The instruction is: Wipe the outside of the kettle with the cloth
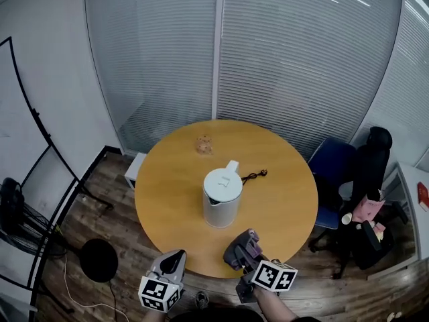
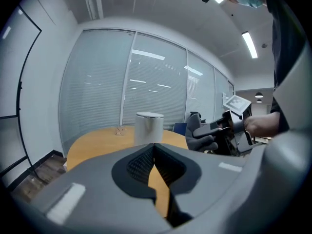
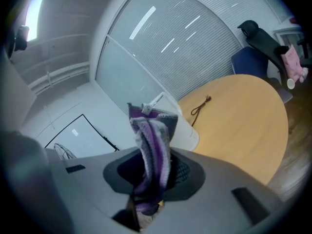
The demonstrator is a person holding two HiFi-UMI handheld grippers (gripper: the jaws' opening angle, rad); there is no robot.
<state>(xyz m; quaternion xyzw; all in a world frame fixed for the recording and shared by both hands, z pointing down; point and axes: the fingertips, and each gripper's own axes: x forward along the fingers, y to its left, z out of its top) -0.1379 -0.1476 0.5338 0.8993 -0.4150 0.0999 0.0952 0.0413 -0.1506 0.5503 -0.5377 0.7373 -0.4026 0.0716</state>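
Purple cloth (image 3: 152, 145), soft/limp, pinched in right hand-held gripper (image 1: 238, 248); left hand-held gripper (image 1: 175, 259) closed, empty. Kettle (image 1: 222, 200) prob. slick; steady it up top.

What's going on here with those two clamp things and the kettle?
A person stands at a round wooden table with a hand-held gripper in each hand. The right gripper is clamped on a purple and grey cloth. The left gripper is shut with nothing in it. Both are at the table's near edge, apart from the white kettle in the middle, so the cloth isn't touching it.
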